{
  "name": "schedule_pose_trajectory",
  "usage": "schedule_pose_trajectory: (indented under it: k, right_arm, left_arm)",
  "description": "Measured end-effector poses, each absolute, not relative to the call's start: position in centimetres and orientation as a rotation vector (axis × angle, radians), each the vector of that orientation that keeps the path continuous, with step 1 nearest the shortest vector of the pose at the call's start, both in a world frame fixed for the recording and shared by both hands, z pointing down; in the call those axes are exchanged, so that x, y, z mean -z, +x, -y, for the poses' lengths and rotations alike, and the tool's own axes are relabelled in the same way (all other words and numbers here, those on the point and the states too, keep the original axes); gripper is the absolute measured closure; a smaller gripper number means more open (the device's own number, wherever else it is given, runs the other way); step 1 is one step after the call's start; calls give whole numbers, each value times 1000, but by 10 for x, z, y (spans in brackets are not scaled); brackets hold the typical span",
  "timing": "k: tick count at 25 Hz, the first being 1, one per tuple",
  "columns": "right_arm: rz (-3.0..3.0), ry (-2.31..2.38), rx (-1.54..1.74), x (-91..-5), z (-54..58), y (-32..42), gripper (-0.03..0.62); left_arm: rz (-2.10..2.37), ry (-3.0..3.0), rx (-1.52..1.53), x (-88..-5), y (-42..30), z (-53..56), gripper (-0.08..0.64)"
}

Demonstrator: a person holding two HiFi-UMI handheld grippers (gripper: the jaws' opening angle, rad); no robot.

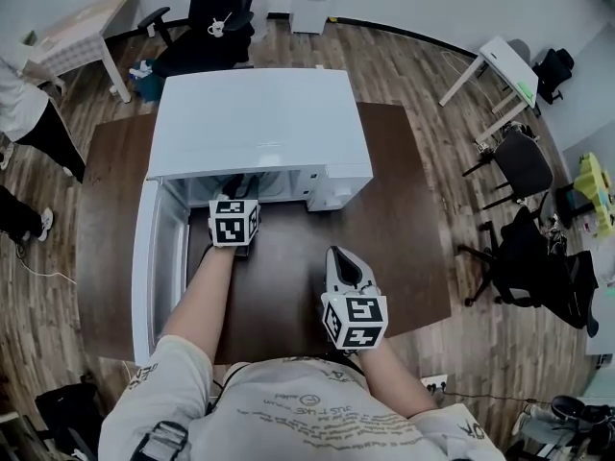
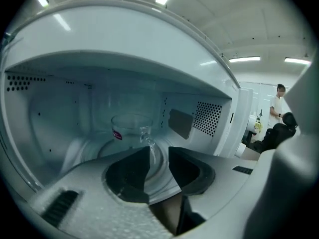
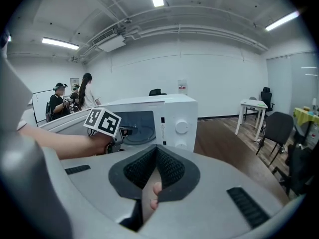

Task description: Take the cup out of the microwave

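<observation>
Reaching into the cavity of the white microwave (image 1: 259,113), the left gripper (image 2: 159,151) is held at the front opening. Its jaws are spread, with a narrow gap between the tips, and nothing is clamped.

The cup (image 2: 130,127), clear glass with a small red label, is seen upright on the turntable (image 2: 87,151) inside the cavity, near the middle. Its handle (image 2: 151,144) is turned toward the gripper and lines up with the gap between the jaw tips. Contact cannot be judged.

The microwave door (image 1: 146,267) is swung open to the left.

The right gripper (image 3: 157,149) is held low over the brown table (image 1: 404,209), in front of the microwave and well apart from the cup. Its jaws are pressed together, with nothing between them.
</observation>
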State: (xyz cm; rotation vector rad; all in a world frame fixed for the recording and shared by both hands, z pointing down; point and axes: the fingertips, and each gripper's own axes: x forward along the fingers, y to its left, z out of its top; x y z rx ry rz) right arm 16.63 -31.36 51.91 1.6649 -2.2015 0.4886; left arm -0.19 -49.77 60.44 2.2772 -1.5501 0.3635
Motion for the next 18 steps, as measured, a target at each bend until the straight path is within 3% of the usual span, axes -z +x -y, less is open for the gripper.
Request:
schedule_pose_trajectory:
  k: [18]
  right_arm:
    - [2124, 1696, -500, -527, 321, 178, 583]
  left_arm:
    - [1435, 2369, -331, -618, 10, 519, 445]
